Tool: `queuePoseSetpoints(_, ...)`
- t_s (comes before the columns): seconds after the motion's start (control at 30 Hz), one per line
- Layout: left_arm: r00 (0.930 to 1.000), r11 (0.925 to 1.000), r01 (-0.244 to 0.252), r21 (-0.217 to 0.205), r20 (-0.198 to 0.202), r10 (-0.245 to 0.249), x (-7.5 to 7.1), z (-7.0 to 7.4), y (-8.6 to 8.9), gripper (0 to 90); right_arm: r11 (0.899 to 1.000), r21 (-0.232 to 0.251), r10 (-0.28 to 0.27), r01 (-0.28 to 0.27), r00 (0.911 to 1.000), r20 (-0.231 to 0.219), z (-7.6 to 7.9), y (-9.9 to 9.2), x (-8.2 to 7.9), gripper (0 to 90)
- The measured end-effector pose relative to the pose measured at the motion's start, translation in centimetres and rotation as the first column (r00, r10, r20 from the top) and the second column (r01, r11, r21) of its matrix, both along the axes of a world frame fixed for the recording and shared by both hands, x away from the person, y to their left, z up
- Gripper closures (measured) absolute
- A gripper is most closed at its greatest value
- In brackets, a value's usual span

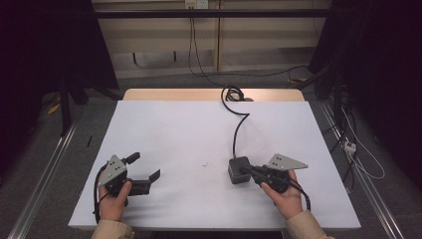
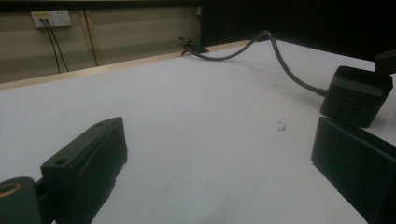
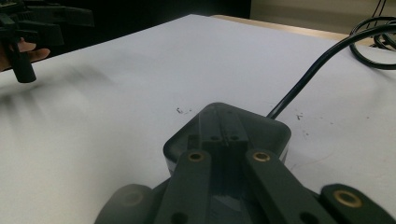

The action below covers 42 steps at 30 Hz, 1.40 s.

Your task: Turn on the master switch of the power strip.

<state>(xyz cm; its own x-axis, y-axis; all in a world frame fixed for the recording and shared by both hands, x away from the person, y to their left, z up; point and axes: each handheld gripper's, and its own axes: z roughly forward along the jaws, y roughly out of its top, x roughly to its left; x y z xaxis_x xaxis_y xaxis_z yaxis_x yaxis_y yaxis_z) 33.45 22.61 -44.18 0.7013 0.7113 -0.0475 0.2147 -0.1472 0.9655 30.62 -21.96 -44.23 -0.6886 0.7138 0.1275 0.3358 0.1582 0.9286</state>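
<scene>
Hands come in from the near edge of a white table, each holding a two-jaw gripper. The right gripper lies low and level, pointing left, its jaws drawn together above the top of a dark power cube; whether they pinch any part of it cannot be told. The cube sits on the table's near right part, and its black cable snakes away to a coil at the far edge. The left gripper hovers at the near left, well apart from the cube, jaws spread wide with nothing between them. Beyond the table are a grey floor, a pale wall with a socket, and dark curtains.
</scene>
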Motion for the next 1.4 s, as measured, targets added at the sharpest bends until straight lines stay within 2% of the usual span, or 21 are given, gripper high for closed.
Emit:
queuePoseSetpoints(0.27,1.0000,1.0000,-0.002,0.001,0.001,0.002,-0.04,0.04,0.02,3.3,1.000,-0.008,-0.012,0.012,0.9999,0.008,-0.11,0.13,0.01,90.0)
queuePoseSetpoints(0.47,1.0000,1.0000,0.000,0.001,0.007,0.000,-0.07,0.09,0.05,3.2,1.000,-0.002,-0.012,0.012,0.9999,-0.003,-0.13,0.09,0.05,90.0)
queuePoseSetpoints(0.77,1.0000,1.0000,-0.003,-0.006,0.005,0.003,-0.07,0.13,-0.06,3.2,1.000,-0.017,-0.014,0.014,0.9999,0.009,-0.13,0.21,-0.06,90.0)
queuePoseSetpoints(1.4,0.9999,0.9999,-0.009,-0.007,0.006,0.010,-0.19,0.15,0.07,3.2,1.000,-0.016,-0.015,0.015,0.9999,-0.001,-0.09,0.22,-0.01,90.0)
